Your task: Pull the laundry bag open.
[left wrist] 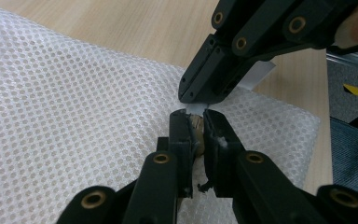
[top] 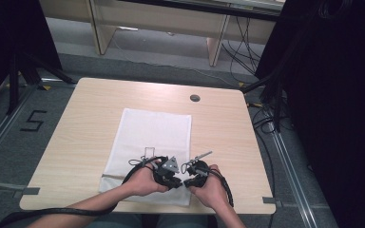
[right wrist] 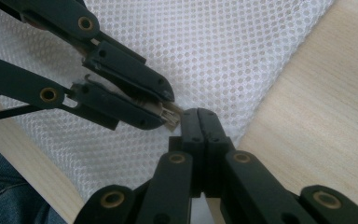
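We clamp our left gripper [left wrist: 196, 123] on a small tan piece [left wrist: 196, 125] over the white mesh bag [left wrist: 74, 116], our right gripper [right wrist: 199, 122] pinching its white tab [left wrist: 256, 74]

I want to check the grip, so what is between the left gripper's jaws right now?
In the left gripper view, the left gripper pinches a small tan pull piece at the edge of the white mesh bag. The right gripper grips a white tab just beyond.
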Tool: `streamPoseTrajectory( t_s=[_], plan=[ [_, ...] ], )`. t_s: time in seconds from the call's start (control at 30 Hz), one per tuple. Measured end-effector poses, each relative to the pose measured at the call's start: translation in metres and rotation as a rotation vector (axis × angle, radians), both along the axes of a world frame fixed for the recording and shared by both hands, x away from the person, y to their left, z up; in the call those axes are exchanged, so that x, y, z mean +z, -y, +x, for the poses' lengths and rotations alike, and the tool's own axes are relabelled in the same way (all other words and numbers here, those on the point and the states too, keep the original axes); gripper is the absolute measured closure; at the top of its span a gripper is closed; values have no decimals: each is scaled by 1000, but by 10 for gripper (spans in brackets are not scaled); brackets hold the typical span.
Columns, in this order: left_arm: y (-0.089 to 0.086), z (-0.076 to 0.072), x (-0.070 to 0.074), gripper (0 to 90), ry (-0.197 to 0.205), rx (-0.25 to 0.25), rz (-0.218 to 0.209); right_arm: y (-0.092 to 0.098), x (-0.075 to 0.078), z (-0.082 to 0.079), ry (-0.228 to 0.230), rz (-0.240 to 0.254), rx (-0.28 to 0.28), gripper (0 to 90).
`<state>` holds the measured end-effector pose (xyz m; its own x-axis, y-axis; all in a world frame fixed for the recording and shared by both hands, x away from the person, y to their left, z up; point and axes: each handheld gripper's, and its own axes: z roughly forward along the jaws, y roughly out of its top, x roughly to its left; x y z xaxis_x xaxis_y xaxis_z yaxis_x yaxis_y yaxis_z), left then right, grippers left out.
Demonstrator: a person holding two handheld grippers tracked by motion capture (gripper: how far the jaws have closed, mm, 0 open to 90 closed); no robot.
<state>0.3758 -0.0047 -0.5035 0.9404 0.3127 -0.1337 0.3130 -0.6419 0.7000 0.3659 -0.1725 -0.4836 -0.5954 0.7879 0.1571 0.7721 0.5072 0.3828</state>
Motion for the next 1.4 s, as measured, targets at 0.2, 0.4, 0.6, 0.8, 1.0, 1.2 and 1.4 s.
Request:
streamPoseTrajectory(
  t_s=[0.2,0.4,0.6,0.8,1.0,1.2,1.4],
  plan=[
    [0,0,2,817,3,-5,-3,-2,1,-2,-10,-20,-13,900],
    [-3,0,5,818,-2,-1,1,-1,1,-1,-7,-8,-10,900],
    [-5,-1,6,817,5,-2,8,-1,0,1,10,-6,20,900],
    [-5,-1,7,817,20,-17,11,-2,1,-1,-7,-12,-10,900],
    [-9,-1,11,818,13,-11,13,-1,0,1,5,-6,14,900],
    [-10,-2,12,818,22,-23,15,-1,0,1,6,-6,14,900],
    [-13,-3,15,817,29,-21,23,-3,1,-1,-10,-22,-16,900]
  ],
)
